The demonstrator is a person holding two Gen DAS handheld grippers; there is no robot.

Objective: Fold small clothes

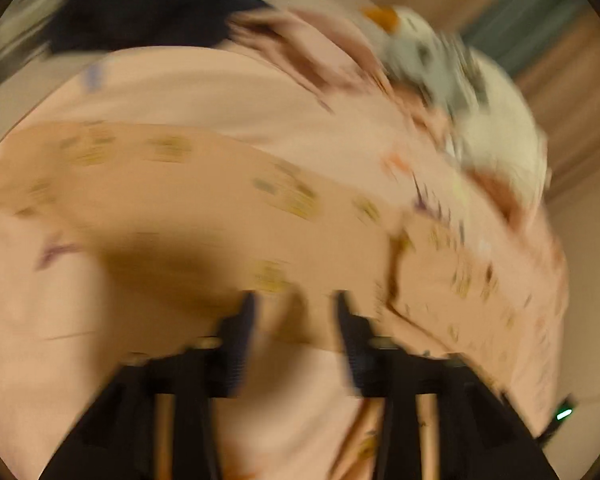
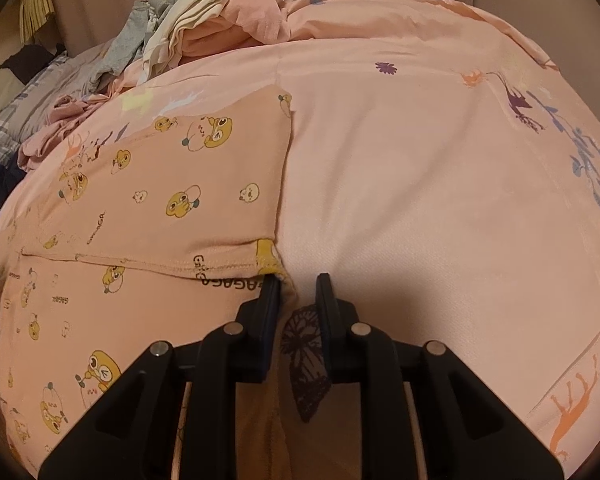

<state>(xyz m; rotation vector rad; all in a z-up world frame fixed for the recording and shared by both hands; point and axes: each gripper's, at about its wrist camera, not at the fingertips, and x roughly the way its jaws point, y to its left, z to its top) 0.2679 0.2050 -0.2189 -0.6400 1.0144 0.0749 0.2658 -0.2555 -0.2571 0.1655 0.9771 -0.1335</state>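
Right wrist view: the peach cartoon-print garment (image 2: 148,208) lies flat on the pink bedspread (image 2: 440,208), filling the left half of the picture, with one panel already doubled over so a stitched hem runs crosswise just ahead of the fingers. The right gripper (image 2: 297,282) sits at the garment's right edge, where that hem meets the side; its jaws stand narrowly apart, the left finger touching the yellowish hem corner, nothing pinched between them. So the cloth lies to the left of this gripper and runs away from it toward the pile of unfolded clothes (image 2: 204,40) at the far edge of the bed.

In the left wrist view, badly blurred, the left gripper (image 1: 296,300) hangs over the same garment with its jaws moderately apart and, as far as the blur allows, empty. The next fold likely starts from the right gripper's corner, carried leftward across the garment.
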